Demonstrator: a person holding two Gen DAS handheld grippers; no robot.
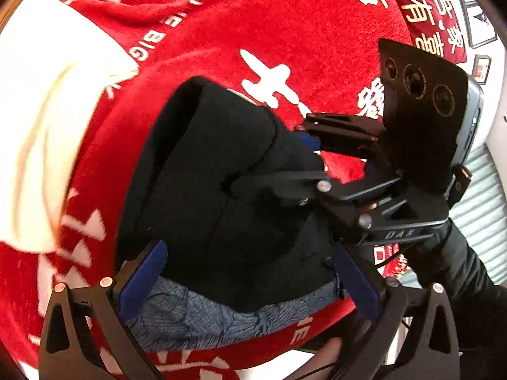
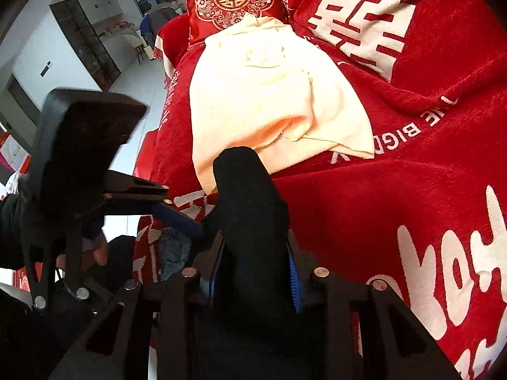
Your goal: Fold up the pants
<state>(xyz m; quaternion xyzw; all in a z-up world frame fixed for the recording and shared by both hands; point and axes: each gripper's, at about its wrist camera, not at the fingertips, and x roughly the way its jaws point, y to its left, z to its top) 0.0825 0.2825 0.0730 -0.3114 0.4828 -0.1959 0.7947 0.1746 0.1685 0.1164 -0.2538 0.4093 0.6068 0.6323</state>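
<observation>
Right claw [image 2: 253, 272] clamped on a bunched fold of the black pants [image 2: 247, 202], blue pads pressed to both sides, cloth standing up past my fingertips. Left claw [image 1: 250, 272] sits wider; pants [image 1: 221, 183] fill the gap between its blue pads [image 1: 142, 272], but I cannot tell whether they press. Pants are held up over the red blanket [image 2: 396, 190]. Left view alone shows patterned grey-blue fabric [image 1: 196, 316] under the pants. Right view alone shows the whole cream towel [image 2: 269, 101] beyond the pants, and a red embroidered cushion [image 2: 231, 0] behind it.
</observation>
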